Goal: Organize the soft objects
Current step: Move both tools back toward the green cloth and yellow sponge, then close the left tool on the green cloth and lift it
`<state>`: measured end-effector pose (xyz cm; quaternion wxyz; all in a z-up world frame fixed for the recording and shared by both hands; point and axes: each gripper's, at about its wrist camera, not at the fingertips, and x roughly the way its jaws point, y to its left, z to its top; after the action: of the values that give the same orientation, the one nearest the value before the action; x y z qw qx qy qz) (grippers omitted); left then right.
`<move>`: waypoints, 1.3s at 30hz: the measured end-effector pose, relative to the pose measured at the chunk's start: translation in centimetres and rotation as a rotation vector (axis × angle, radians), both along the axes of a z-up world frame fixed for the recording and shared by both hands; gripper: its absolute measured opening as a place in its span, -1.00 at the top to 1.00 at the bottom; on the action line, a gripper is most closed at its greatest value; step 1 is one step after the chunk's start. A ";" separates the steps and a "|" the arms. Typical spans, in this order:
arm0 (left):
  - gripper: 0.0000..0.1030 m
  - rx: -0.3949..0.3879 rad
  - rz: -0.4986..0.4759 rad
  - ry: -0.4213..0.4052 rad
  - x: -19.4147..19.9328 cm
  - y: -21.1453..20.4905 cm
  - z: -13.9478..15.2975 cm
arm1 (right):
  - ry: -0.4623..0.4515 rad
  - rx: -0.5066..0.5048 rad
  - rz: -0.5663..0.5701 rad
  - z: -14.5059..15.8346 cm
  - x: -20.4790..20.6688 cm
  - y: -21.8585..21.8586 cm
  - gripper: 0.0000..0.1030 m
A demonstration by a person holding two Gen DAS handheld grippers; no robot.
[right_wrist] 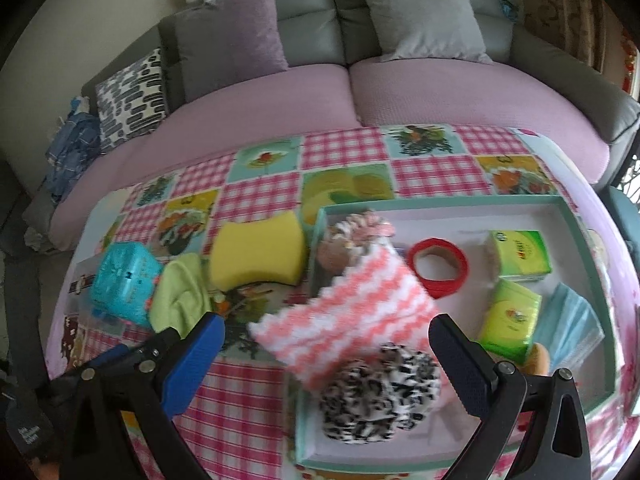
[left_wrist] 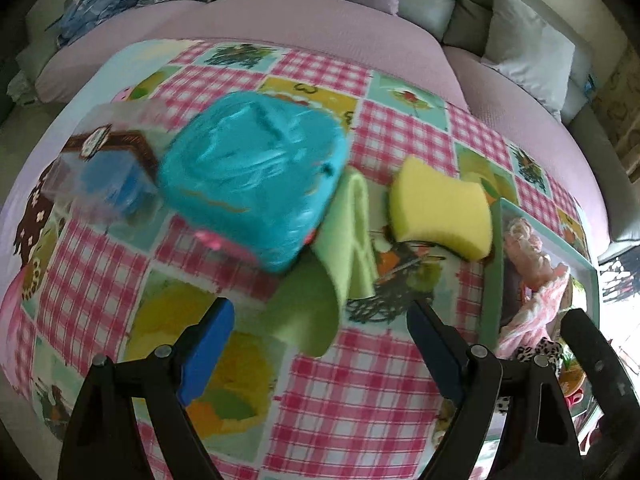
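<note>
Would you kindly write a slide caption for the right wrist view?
Open right gripper above a tray of soft items, pink-and-white cloth draped over its edge; yellow sponge waits outside.

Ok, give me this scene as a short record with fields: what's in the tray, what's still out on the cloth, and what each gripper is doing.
surface: patchwork pink-checked tablecloth
container: shallow teal-rimmed tray
in tray: pink-and-white zigzag knitted cloth, hanging over the tray's left edge; black-and-white spotted fluffy scrunchie; red tape roll; two green tissue packs; blue face masks
on cloth: yellow sponge; folded green cloth; turquoise plastic-wrapped pack
left gripper: open, empty
right gripper: open, empty, above the tray's near left part
</note>
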<state>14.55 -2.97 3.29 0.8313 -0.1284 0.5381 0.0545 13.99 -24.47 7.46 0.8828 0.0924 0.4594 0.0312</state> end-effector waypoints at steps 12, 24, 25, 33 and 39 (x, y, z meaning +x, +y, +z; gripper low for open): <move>-0.70 -0.001 0.052 0.023 0.4 2.4 -1.8 | -0.048 0.077 0.114 -0.3 0.8 3.6 -0.81; -0.28 -0.059 0.030 0.025 2.1 3.1 -3.0 | -0.037 0.089 0.138 -1.3 1.1 4.5 -0.68; -0.27 -0.064 0.031 0.026 2.3 3.1 -3.1 | -0.036 0.087 0.141 -1.3 1.1 4.6 -0.68; 0.19 -0.048 0.010 0.021 2.5 2.3 -3.4 | -0.026 0.082 0.159 -1.6 1.2 5.0 -0.67; 0.68 -0.051 -0.009 0.018 2.3 2.3 -3.3 | -0.025 0.088 0.148 -1.7 1.2 4.7 -0.67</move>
<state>16.84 -0.71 -0.01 0.8229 -0.1468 0.5475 0.0383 15.15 -19.73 5.73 0.8788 0.0965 0.4522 0.1177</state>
